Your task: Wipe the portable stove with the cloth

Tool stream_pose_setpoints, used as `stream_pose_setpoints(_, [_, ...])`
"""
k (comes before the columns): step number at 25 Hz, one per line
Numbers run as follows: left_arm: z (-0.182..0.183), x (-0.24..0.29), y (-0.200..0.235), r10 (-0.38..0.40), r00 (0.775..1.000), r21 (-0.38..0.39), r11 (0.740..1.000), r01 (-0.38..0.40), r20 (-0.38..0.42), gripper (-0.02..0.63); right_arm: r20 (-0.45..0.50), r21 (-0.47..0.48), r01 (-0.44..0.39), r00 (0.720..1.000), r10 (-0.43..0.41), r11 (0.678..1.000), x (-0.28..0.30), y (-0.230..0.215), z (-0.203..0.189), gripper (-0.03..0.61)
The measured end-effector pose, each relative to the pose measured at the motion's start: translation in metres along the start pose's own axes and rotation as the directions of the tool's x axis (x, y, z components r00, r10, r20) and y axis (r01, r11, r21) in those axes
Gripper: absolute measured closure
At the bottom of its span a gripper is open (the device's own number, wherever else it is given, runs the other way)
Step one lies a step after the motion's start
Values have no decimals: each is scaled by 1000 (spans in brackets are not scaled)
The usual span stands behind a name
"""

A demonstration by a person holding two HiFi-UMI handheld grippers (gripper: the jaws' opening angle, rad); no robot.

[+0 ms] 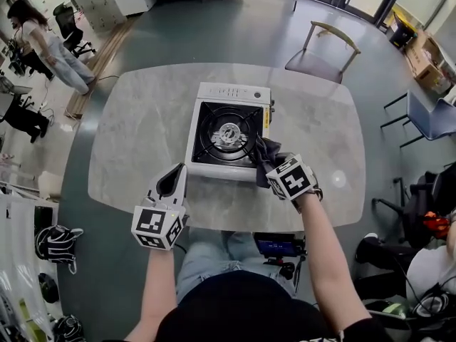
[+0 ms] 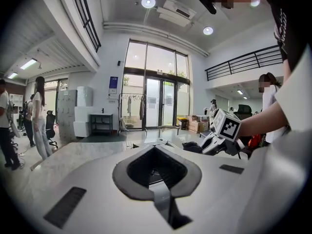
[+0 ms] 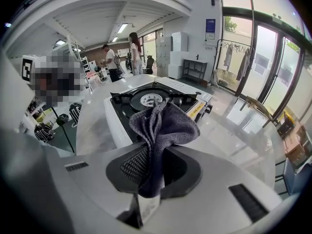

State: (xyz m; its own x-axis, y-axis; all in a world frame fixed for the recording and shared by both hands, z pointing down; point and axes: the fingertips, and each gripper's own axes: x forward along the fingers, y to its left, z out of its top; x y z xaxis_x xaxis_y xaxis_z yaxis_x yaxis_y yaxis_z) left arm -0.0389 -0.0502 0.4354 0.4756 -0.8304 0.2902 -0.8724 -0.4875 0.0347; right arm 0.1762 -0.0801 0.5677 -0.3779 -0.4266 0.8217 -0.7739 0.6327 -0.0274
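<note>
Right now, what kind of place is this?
Probably an open office or workshop hall, not a kitchen: tall glass entrance doors, a black office chair, and the white portable gas stove sitting on a grey stone-look table.

Both bare forearms reach forward from the body. The left gripper sits nearer the body, its fingers closed together with nothing between them. The right gripper reaches slightly farther ahead, angled inward, its fingers clamped on a grey cloth.
</note>
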Motion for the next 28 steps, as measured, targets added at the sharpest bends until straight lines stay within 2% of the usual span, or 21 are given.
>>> stream_pose_setpoints(6, [11,14,5,-69,997,28,997,69,22,603,7,76,38,999,-38,996,-7,11,-11,515])
stream_pose_setpoints(13, [19,15,22,-179,983,66,982,177,25,603,-28,110,169,986,-167,979,-14,33,-23,515])
stream_pose_setpoints(17, [21,15,29,-228,973,77,971,226,23,603,-41,187,241,970,-238,952,-13,40,-24,515])
stream_pose_setpoints(21, [23,13,38,-264,964,83,962,261,25,602,-71,225,335,942,-327,915,-14,45,-21,515])
stream_pose_setpoints(28, [15,1,80,-268,963,74,961,266,20,603,-118,270,401,916,-384,875,-4,61,-7,515])
